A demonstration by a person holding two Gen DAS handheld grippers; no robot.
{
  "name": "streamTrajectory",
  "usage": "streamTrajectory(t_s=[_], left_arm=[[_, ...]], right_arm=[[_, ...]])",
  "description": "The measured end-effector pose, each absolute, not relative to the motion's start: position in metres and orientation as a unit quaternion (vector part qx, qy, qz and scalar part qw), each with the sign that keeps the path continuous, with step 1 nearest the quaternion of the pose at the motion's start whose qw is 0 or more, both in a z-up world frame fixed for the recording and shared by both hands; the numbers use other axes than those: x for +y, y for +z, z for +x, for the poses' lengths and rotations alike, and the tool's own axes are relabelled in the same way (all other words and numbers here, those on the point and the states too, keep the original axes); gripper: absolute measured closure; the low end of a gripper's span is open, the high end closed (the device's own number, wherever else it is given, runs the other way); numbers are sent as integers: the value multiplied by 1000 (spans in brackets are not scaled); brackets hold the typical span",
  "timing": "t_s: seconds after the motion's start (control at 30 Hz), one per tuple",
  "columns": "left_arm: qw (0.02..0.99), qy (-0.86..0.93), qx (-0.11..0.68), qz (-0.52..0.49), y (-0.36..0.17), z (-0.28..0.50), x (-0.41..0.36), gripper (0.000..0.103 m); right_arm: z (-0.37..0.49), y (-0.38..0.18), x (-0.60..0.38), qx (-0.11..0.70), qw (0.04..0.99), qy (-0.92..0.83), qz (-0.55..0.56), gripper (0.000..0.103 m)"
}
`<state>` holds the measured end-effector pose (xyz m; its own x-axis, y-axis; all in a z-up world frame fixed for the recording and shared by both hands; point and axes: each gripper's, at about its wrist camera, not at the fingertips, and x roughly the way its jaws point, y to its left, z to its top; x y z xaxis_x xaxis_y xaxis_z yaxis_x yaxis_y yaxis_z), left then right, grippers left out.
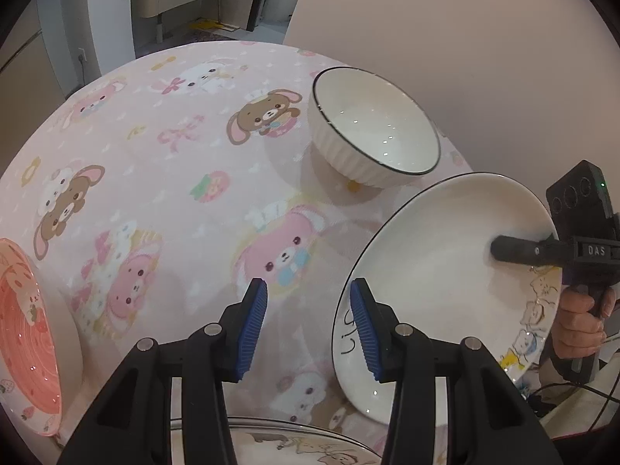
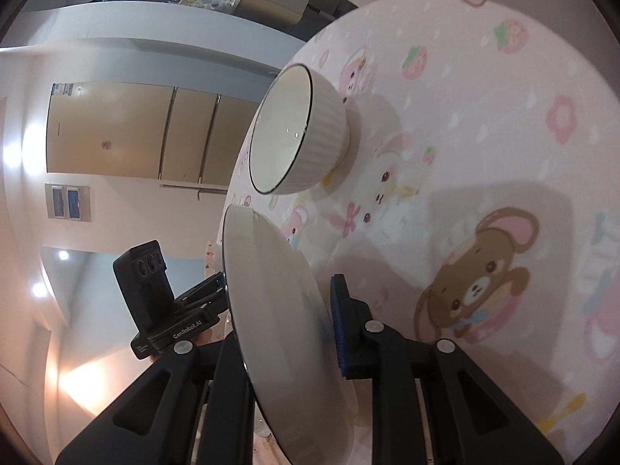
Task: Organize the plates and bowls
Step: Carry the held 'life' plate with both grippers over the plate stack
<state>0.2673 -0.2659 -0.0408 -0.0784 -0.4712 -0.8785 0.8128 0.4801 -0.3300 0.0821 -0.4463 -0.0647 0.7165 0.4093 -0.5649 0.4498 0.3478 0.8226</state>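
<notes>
My right gripper [image 2: 288,348] is shut on the rim of a white cartoon-printed plate [image 2: 279,317] and holds it tilted on edge above the table. The plate also shows in the left wrist view [image 1: 438,271], with the right gripper's finger [image 1: 519,252] across its rim. My left gripper [image 1: 308,329] is open and empty, just left of the plate. A white ribbed bowl with a dark rim [image 1: 372,135] stands upright on the table beyond; it also shows in the right wrist view [image 2: 298,131]. A pink strawberry bowl [image 1: 27,329] sits at the far left. Another cartoon plate [image 1: 294,443] lies under my left gripper.
The round table has a pink cartoon tablecloth [image 1: 174,155]. A plain wall [image 1: 465,38] stands right behind the white bowl. Cables [image 1: 573,399] lie off the table's right edge. Cabinets [image 2: 135,128] stand in the room behind.
</notes>
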Motion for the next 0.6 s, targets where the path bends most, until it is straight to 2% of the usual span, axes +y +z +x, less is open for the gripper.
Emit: streamTrajectory(t_s=[0.37, 0.6], left_arm=[[683, -486, 528, 136, -21, 232, -249, 57], [721, -409, 535, 164, -6, 154, -211, 57]], right_arm=[[89, -45, -454, 403, 740, -23, 538, 85], [72, -54, -448, 443, 745, 1, 499, 89]])
